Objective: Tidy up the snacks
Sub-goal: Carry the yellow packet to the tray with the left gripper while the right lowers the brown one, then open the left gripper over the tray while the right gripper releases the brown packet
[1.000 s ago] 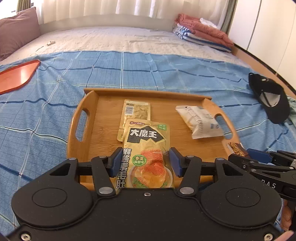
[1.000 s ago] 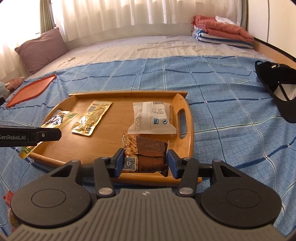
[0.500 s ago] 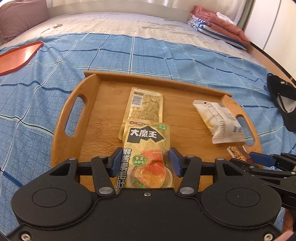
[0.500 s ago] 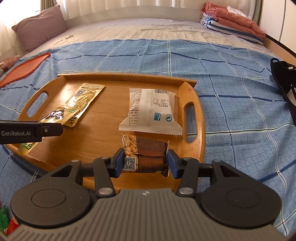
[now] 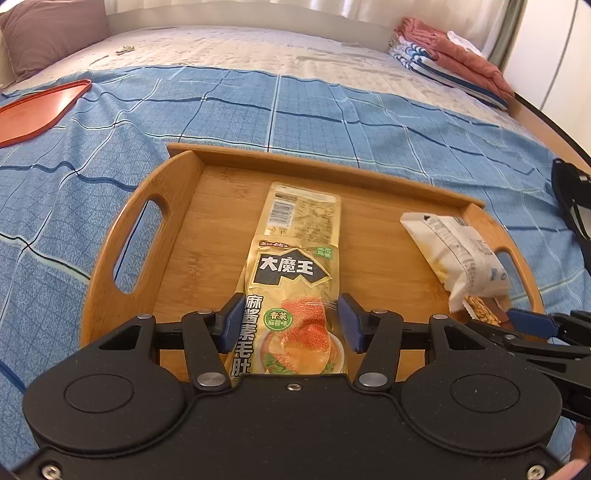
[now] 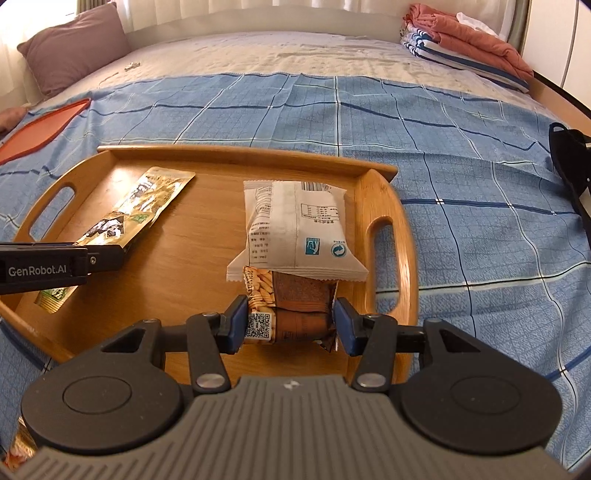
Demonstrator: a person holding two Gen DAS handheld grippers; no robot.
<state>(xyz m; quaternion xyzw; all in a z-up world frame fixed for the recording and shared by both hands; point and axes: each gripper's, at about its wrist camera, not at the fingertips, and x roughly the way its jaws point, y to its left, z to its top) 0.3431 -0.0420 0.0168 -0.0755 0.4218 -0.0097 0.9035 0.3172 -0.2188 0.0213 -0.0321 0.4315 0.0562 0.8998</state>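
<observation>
Gripping a gold snack pouch (image 5: 291, 295), the left claw (image 5: 291, 323); the right claw (image 6: 290, 319) clamps a brown bar (image 6: 295, 306).

Bright daylight enters through the sheer white curtains (image 6: 207, 7) at top; fisheye bends edges, corners vignette dark; focus sharp.

1. Honey-brown wooden tray (image 5: 373, 269) with visible grain.
2. Gold foil snack pouch (image 5: 291, 295), black banner, white lettering, orange-red food picture.
3. White plastic snack packet (image 6: 295, 229), dark print, teal squares.
4. Blue checked bedspread (image 6: 461, 177), dark and pale lines.
5. Orange-red flat tray (image 5: 33, 110).
</observation>
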